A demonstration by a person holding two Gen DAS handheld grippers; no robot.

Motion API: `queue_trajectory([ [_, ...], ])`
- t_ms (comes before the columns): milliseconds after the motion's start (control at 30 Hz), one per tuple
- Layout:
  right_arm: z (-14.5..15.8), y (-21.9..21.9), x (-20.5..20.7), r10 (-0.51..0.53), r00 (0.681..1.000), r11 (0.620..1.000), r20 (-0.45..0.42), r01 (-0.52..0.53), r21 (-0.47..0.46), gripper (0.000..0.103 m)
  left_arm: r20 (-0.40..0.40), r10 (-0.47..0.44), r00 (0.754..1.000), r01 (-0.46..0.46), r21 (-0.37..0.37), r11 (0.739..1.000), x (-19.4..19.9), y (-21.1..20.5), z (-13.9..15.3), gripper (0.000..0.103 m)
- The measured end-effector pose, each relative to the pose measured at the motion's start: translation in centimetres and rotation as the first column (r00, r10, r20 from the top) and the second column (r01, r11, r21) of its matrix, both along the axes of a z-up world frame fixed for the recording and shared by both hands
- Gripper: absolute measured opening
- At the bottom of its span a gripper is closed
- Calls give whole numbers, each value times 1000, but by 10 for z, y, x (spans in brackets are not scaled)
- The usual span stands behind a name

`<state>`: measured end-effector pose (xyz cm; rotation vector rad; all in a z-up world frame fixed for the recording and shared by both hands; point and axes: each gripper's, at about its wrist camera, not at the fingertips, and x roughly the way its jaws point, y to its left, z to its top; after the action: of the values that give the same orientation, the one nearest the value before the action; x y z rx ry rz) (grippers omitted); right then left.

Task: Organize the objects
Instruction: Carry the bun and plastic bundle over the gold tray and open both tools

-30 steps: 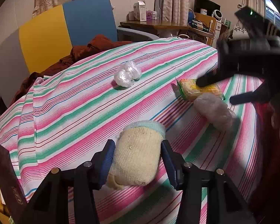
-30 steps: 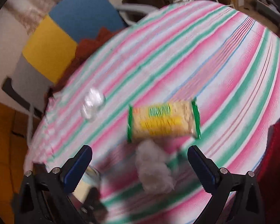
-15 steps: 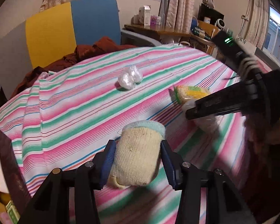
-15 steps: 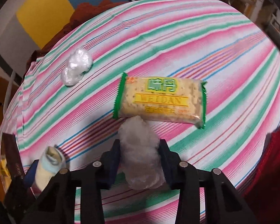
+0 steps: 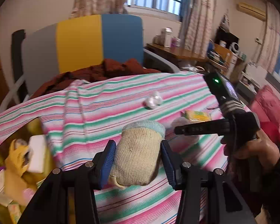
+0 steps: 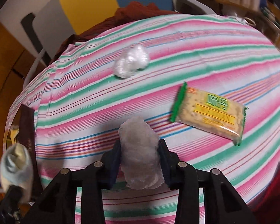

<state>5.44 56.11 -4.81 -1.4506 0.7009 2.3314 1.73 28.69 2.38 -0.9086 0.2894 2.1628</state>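
Our left tongs (image 5: 138, 160) pinch the rolled sock (image 5: 139, 153) across its beige body, blue pads (image 5: 107, 163) pressed into the knit on both sides, so the soft roll keeps its shape and cannot unwind. We hold it clear of the striped cloth (image 5: 106, 100) that covers the bench, cuff end pointing away toward twelve o'clock. At about eight o'clock from the sock an open box (image 5: 18, 168) shows at the bench edge, already holding a yellow toy and some cartons; we judge that is where the sock is bound.

Further right, our right tongs (image 6: 140, 160) are pressed in on the crumpled grey plastic bag (image 6: 141, 155), which bulges above and below the pads. A squeeze that tight makes sense for something so light and slippery. In the right wrist view the wad sits at six o'clock, low over the cloth.

Two things wait on the cloth: a white plastic wad (image 6: 131, 62) at roughly twelve o'clock from the held bag, and the cracker packet (image 6: 209, 113) at two o'clock, lying flat and slanted, well apart from each other. The packet lies nearer the right tongs, so we would expect that hand to fetch it later.
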Motion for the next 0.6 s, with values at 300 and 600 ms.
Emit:
queue_trajectory([
  [300,10,-31,-14,102,994,994,-48,-99,52,39,-26,131,991,-131,10,991,-12,-57,9,49],
  [600,14,-73,-27,201,975,978,-90,-195,78,39,-12,226,974,-226,25,974,-20,-104,7,49],
])
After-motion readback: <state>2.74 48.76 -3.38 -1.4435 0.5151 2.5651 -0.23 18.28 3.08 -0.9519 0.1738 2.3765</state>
